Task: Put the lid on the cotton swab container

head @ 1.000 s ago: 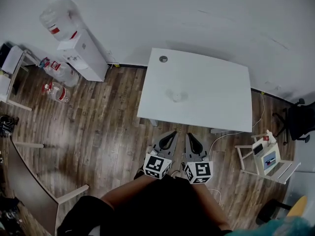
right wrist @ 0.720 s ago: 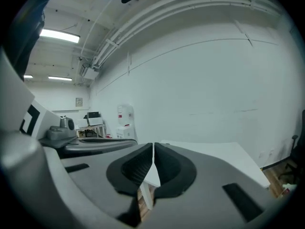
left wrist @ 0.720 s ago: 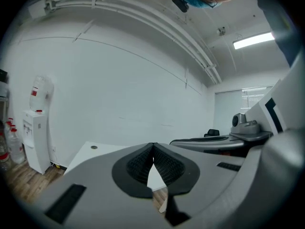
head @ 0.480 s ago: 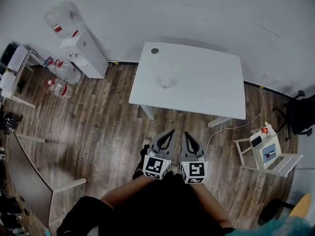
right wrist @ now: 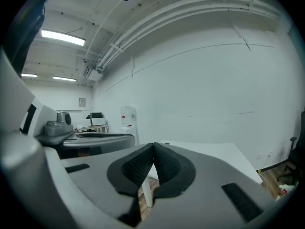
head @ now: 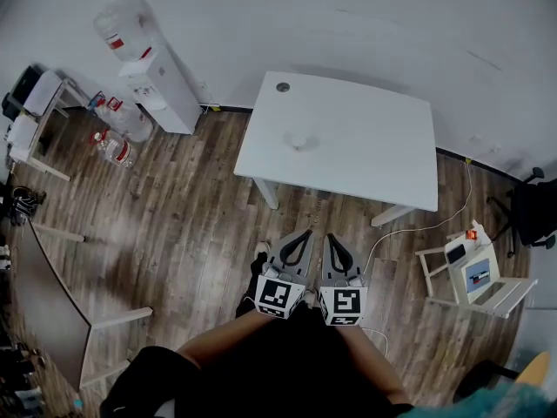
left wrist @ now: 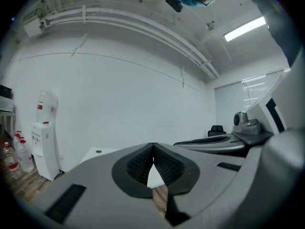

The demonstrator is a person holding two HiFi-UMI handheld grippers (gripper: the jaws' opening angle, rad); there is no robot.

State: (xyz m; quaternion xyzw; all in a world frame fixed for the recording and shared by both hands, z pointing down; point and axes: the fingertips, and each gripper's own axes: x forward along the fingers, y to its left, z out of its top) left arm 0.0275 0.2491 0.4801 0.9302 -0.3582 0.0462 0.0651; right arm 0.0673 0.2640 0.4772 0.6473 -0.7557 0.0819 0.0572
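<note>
A small pale object, probably the cotton swab container (head: 298,142), stands on the white table (head: 365,159) left of its middle. It is too small to tell a lid from it. My left gripper (head: 305,233) and right gripper (head: 331,237) are held side by side over the wooden floor, short of the table's near edge. Both point toward the table. In the left gripper view, the left gripper (left wrist: 152,148) is shut on nothing. The right gripper view shows the right gripper (right wrist: 153,148) shut on nothing too. The table (right wrist: 214,151) lies ahead of it.
A white water dispenser (head: 152,77) stands by the wall at the left, with water bottles (head: 117,138) on the floor beside it. At the right are a white stand with devices (head: 470,277) and a black office chair (head: 533,212). A cable (head: 409,229) trails under the table.
The table lies farther from both grippers than a second ago, and more floor shows between them. The grippers stay side by side.
</note>
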